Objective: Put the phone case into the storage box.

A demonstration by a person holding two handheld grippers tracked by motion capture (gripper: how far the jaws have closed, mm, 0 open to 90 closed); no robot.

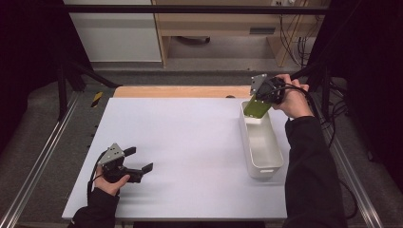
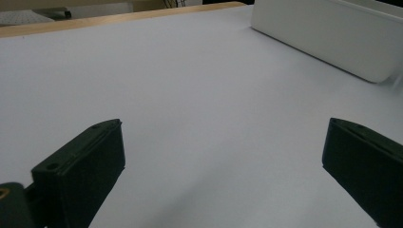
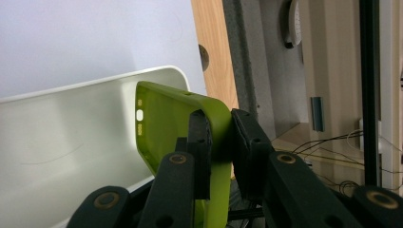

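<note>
A lime green phone case (image 1: 256,108) hangs over the far end of a long white bin (image 1: 273,156) at the table's right side. My right gripper (image 1: 263,97) is shut on the case's edge and holds it tilted above the bin. In the right gripper view the two black jaws pinch the wall of the green case (image 3: 161,118), with the bin's white inside (image 3: 62,142) just below it. My left gripper (image 1: 141,160) rests near the table's front left, open, with nothing between its jaws; its black fingers (image 2: 81,166) stand wide apart over the bare white tabletop.
The white tabletop (image 1: 180,142) has a wooden strip (image 1: 180,91) along its far edge. Metal frame rails (image 1: 38,166) run down both sides of the table. Beyond the table stand a wooden shelf unit (image 1: 214,28) and loose cables (image 1: 294,33).
</note>
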